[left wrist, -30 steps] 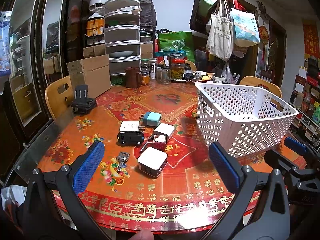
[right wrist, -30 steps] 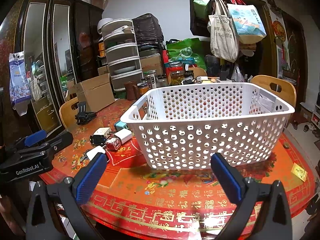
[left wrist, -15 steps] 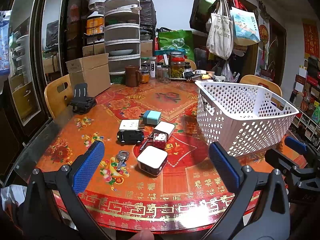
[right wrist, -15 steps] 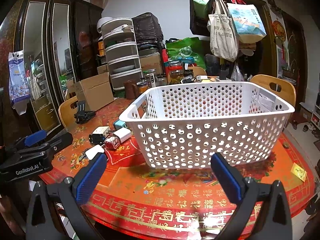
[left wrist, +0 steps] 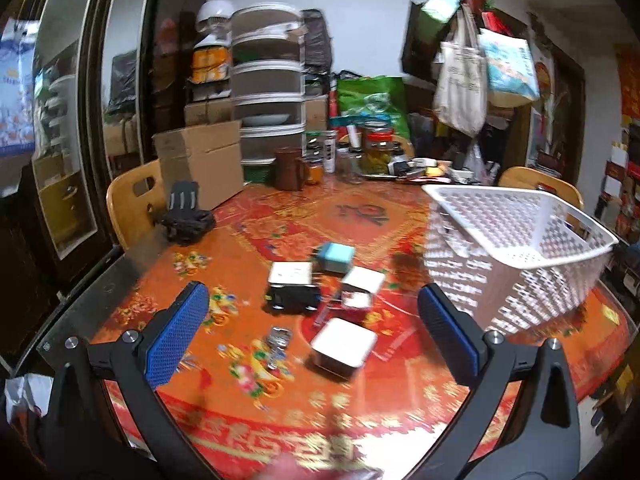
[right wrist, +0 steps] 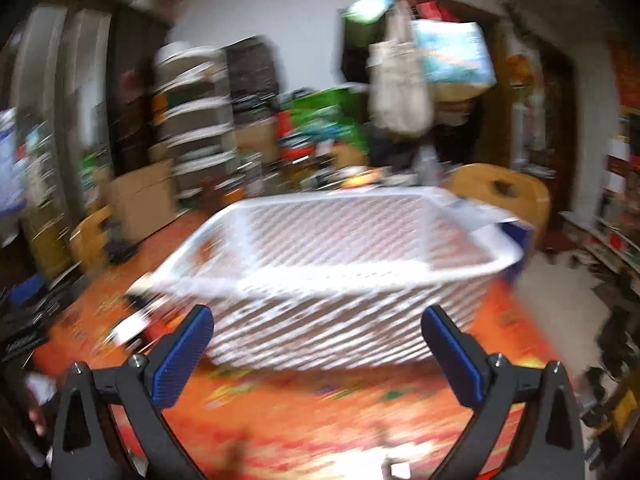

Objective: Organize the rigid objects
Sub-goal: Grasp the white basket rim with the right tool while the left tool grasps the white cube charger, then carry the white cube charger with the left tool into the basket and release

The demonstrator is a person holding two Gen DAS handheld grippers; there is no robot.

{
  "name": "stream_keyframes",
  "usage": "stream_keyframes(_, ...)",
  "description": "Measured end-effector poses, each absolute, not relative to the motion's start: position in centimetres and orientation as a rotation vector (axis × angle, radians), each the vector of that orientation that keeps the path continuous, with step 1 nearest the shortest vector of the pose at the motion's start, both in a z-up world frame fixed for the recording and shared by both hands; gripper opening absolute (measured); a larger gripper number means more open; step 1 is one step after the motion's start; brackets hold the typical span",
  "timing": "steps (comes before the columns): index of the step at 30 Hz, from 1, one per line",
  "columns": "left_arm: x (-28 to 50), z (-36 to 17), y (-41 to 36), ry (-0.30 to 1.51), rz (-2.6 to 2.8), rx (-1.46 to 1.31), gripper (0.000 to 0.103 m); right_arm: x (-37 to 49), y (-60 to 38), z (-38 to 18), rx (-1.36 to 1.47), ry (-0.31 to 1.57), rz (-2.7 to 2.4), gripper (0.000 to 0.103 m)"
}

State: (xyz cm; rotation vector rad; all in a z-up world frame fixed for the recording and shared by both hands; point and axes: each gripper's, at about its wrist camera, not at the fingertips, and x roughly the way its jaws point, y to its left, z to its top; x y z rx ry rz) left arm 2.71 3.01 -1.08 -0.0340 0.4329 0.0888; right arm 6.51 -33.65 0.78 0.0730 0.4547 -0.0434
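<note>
Several small rigid objects lie on the red patterned table [left wrist: 280, 420]: a white square charger [left wrist: 343, 347], a black block [left wrist: 293, 298] with a white adapter [left wrist: 290, 272] behind it, a teal cube [left wrist: 335, 257], a white-and-red plug [left wrist: 359, 287] and a set of keys [left wrist: 277, 342]. A white perforated basket [left wrist: 516, 256] stands to their right. My left gripper [left wrist: 314, 334] is open above the near objects, holding nothing. My right gripper [right wrist: 318, 350] is open and empty just in front of the basket [right wrist: 340, 272]; its view is heavily blurred.
A black phone stand [left wrist: 185, 216] and a cardboard box [left wrist: 200, 164] sit at the table's left back. A brown mug [left wrist: 289, 168] and jars [left wrist: 376, 152] line the far edge. Wooden chairs [left wrist: 134, 200] flank the table. Bags hang on a coat rack [left wrist: 464, 80].
Both grippers have moved forward and up over the table, so the objects and the basket appear closer and seen from higher. Both views are now motion-blurred. Both grippers stay open.
</note>
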Motion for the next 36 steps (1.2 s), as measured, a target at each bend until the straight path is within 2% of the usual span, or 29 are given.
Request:
stream_keyframes(7,8.2,-4.8,7.9,0.713,0.075,-0.065,0.103,14.4,-44.3,0.2,0.139,0.694,-0.224,0.101)
stream_keyframes(8,8.6,-5.3,8.1,0.729,0.073,-0.067,0.103,15.1,-44.7,-0.3,0.123,0.719,-0.236,0.091)
stream_keyframes(11,9.8,-6.7,7.4,0.775,0.061,-0.021,0.103,16.7,-45.6,-1.4,0.163,0.768,-0.184,0.074)
stream_keyframes(16,11.3,-8.4,4.1,0.817,-0.016,0.040,0.103,18.6,-44.2,-2.2,0.146,0.824,-0.136,0.064)
stream_keyframes(18,11.8,-8.9,2.8,0.832,-0.030,0.071,0.103,19.1,-43.7,-2.2,0.145,0.845,-0.120,0.056)
stream_keyframes(20,12.3,-9.5,1.9,0.844,-0.029,0.097,0.103,19.7,-43.1,-2.3,0.129,0.859,-0.122,0.041)
stream_keyframes(22,12.8,-10.0,1.6,0.853,-0.034,0.096,0.103,20.2,-42.6,-2.4,0.111,0.869,-0.128,0.032)
stream_keyframes(27,13.8,-11.1,1.3,0.881,-0.032,0.080,0.103,20.8,-42.2,-2.6,0.093,0.879,-0.159,0.029)
stream_keyframes(29,14.1,-11.3,1.1,0.888,-0.031,0.079,0.097,20.7,-42.2,-2.6,0.094,0.878,-0.161,0.029)
stream_keyframes(31,14.2,-11.4,1.1,0.883,-0.033,0.069,0.082,20.7,-42.3,-2.5,0.091,0.876,-0.165,0.029)
stream_keyframes(32,14.2,-11.3,1.2,0.880,-0.025,0.063,0.078,20.7,-42.3,-2.5,0.090,0.875,-0.166,0.029)
stream_keyframes(33,14.2,-11.2,1.3,0.880,-0.018,0.057,0.067,20.7,-42.3,-2.6,0.090,0.874,-0.168,0.029)
stream_keyframes(34,14.3,-11.1,1.3,0.877,-0.014,0.054,0.048,20.7,-42.4,-2.6,0.091,0.874,-0.168,0.029)
stream_keyframes(35,14.3,-10.9,1.2,0.875,-0.006,0.057,0.043,20.7,-42.4,-2.6,0.093,0.873,-0.168,0.029)
stream_keyframes(36,14.3,-10.9,1.1,0.875,0.006,0.066,0.043,20.7,-42.4,-2.6,0.094,0.872,-0.168,0.029)
